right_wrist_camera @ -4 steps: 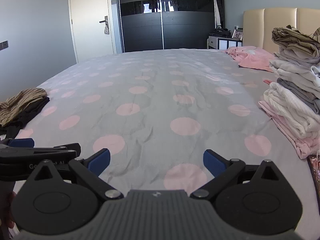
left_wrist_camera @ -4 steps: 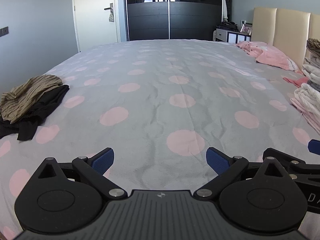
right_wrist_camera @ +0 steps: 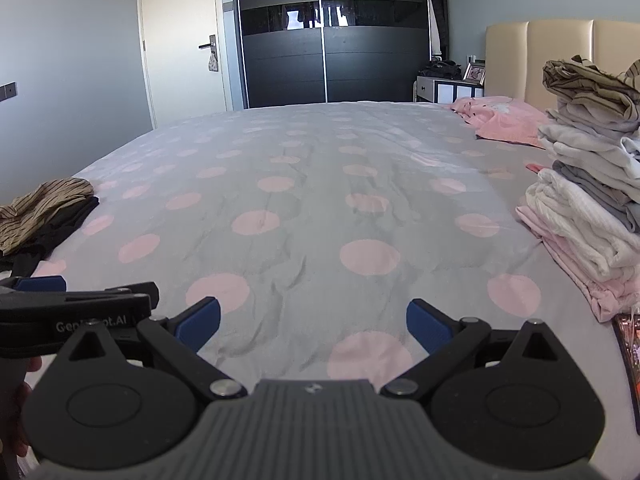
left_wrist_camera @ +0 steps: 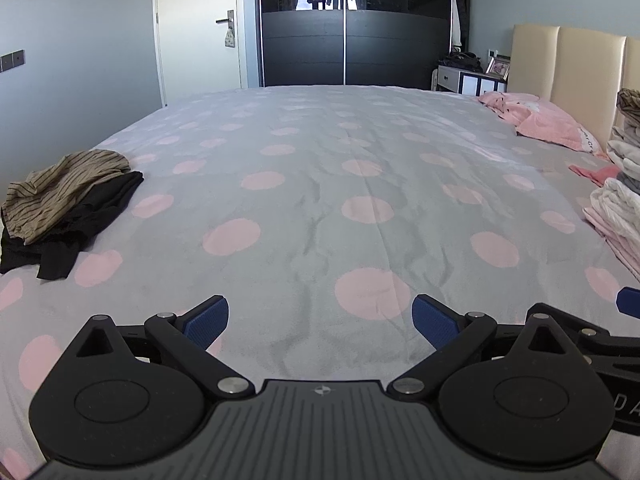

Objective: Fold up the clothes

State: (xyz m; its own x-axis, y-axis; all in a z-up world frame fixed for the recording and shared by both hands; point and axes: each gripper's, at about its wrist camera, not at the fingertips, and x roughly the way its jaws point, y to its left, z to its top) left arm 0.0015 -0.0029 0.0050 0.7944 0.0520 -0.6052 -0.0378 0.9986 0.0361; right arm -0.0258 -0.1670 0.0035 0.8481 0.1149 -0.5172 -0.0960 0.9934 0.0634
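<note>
A crumpled pile lies at the bed's left edge: a tan striped garment [left_wrist_camera: 60,184] [right_wrist_camera: 38,208] on top of a black garment [left_wrist_camera: 84,220] [right_wrist_camera: 60,228]. At the right stands a stack of folded clothes [right_wrist_camera: 588,200] [left_wrist_camera: 620,184], white, grey and pink, with a tan striped piece on top. My left gripper [left_wrist_camera: 320,318] hovers open over the grey sheet with pink dots [left_wrist_camera: 320,184], nothing between its blue pads. My right gripper [right_wrist_camera: 313,322] is open too, side by side with the left, and empty. Both are well short of either pile.
A pink pillow [left_wrist_camera: 540,120] [right_wrist_camera: 500,118] lies near the beige headboard [left_wrist_camera: 568,76]. A dark wardrobe [left_wrist_camera: 352,24], a white door [left_wrist_camera: 200,32] and a nightstand [left_wrist_camera: 468,78] stand beyond the bed. A dark flat object [right_wrist_camera: 628,356] lies at the right edge by the stack.
</note>
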